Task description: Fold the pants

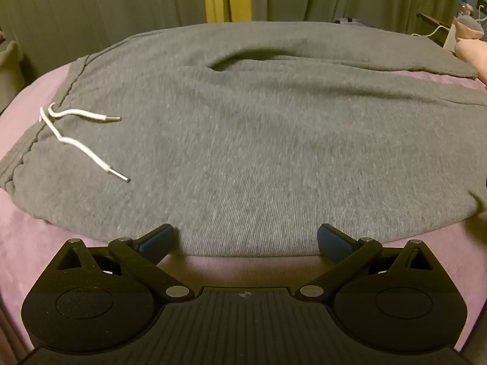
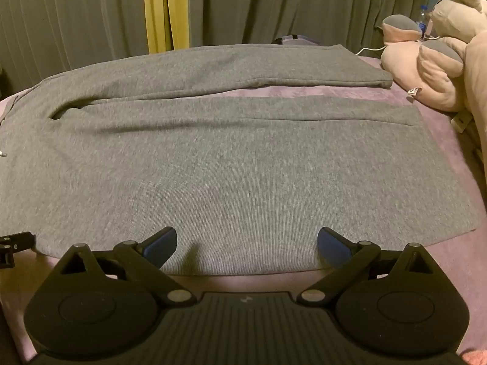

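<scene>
The grey pants lie spread flat on a purple bedsheet, waistband off to the left with its white drawstring loose on the fabric, and the two legs running away to the right side by side — laid out this way, it seems, so that one long edge faces the person and can be lifted over in a single lengthwise fold. That near edge is where both tools wait. The left gripper has its blue-padded fingers spread wide with nothing between them, and the hem of the near side passes straight across the gap, the tips just over the cloth at the hip end. The right gripper stands the same way further along the near leg, fingers apart and empty, the cloth edge lying just behind the tips; whether the pads actually touch the fabric is hard to say from this low, bulging view. Beyond the far leg hang olive curtains with a yellow strip, and plush toys sit well off to the right of the right fingers, clear of any fold.
</scene>
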The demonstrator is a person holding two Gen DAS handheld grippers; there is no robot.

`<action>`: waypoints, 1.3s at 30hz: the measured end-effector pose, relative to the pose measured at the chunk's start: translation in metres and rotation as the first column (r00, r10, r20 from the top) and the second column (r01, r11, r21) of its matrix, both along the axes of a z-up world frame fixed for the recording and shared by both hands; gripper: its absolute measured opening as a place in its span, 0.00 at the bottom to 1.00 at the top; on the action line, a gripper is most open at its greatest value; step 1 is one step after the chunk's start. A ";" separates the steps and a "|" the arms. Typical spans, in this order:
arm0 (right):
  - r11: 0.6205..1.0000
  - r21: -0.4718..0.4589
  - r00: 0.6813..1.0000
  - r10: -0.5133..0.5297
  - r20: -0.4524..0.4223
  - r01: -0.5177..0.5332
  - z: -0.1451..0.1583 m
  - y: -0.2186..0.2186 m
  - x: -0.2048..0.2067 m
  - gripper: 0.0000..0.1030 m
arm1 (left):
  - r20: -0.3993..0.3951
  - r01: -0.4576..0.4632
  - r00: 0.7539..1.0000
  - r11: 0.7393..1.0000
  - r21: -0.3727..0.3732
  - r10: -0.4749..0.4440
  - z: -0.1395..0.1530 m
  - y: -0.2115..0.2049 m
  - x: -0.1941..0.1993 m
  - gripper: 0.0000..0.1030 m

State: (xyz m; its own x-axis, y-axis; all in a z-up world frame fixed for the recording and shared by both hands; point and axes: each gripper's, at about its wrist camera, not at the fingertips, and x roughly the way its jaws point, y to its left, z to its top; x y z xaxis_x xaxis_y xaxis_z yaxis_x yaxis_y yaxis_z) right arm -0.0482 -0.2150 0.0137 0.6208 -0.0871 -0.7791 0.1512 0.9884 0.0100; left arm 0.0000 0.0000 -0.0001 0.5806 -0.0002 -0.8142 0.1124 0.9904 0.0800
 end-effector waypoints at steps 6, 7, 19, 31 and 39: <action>1.000 -0.004 1.000 0.003 -0.003 -0.003 -0.001 0.002 0.000 0.96 | -0.011 -0.001 1.000 1.000 -0.002 0.001 -0.001 0.000 -0.002 1.00; 1.000 -0.003 1.000 0.003 -0.004 -0.003 -0.001 0.002 0.000 0.96 | -0.001 -0.001 1.000 1.000 0.000 0.001 -0.001 0.000 -0.002 1.00; 1.000 -0.005 1.000 0.004 -0.006 -0.004 -0.003 0.003 0.001 0.96 | -0.004 0.000 1.000 1.000 0.000 0.000 -0.003 0.001 -0.001 1.00; 1.000 -0.007 1.000 0.006 -0.007 -0.006 -0.004 0.004 0.001 0.96 | -0.002 -0.002 1.000 1.000 -0.003 0.002 -0.004 0.001 0.000 1.00; 1.000 -0.007 1.000 0.005 -0.008 -0.005 -0.004 0.004 0.001 0.96 | -0.003 -0.001 1.000 1.000 -0.004 0.001 -0.004 0.000 0.000 1.00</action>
State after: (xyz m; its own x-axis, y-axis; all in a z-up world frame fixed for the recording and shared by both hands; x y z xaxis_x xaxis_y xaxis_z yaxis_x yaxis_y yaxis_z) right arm -0.0474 -0.2112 0.0102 0.6152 -0.0893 -0.7833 0.1460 0.9893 0.0019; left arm -0.0001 0.0003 -0.0042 0.5781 -0.0025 -0.8159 0.1113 0.9909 0.0758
